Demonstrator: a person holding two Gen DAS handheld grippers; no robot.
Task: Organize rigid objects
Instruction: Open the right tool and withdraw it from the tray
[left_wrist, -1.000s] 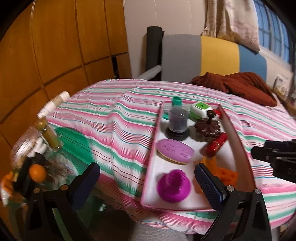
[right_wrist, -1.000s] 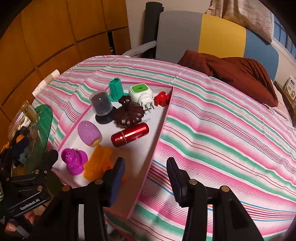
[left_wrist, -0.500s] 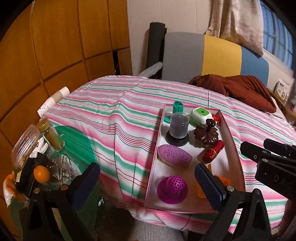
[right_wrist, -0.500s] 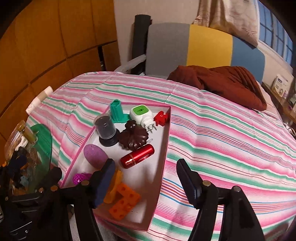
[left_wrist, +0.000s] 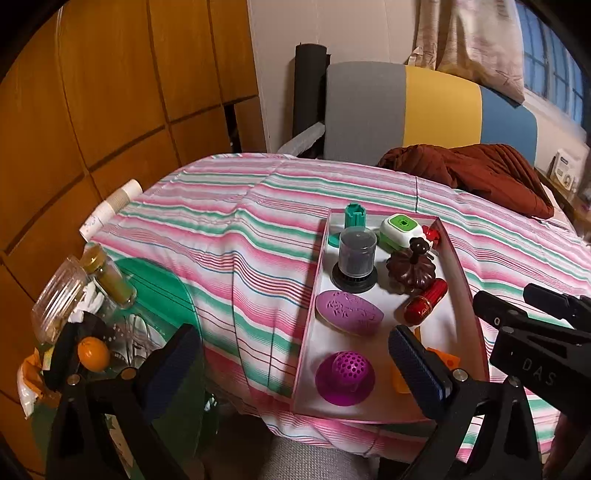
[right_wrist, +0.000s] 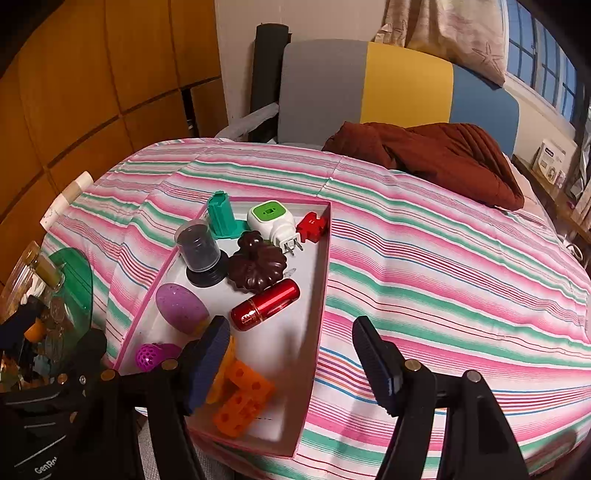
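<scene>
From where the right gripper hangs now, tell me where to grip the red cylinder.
Grip the red cylinder across its smooth middle, coming from above with the jaws straddling its long axis. It lies on its side in the tray, and bare floor on its near side leaves a finger room.

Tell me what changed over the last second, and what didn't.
Both grippers pulled back and up from the tray: left gripper and right gripper now see more bed and room. Nothing was grasped or released; both stay open and empty. The red cylinder and the other tray items kept their places.
</scene>
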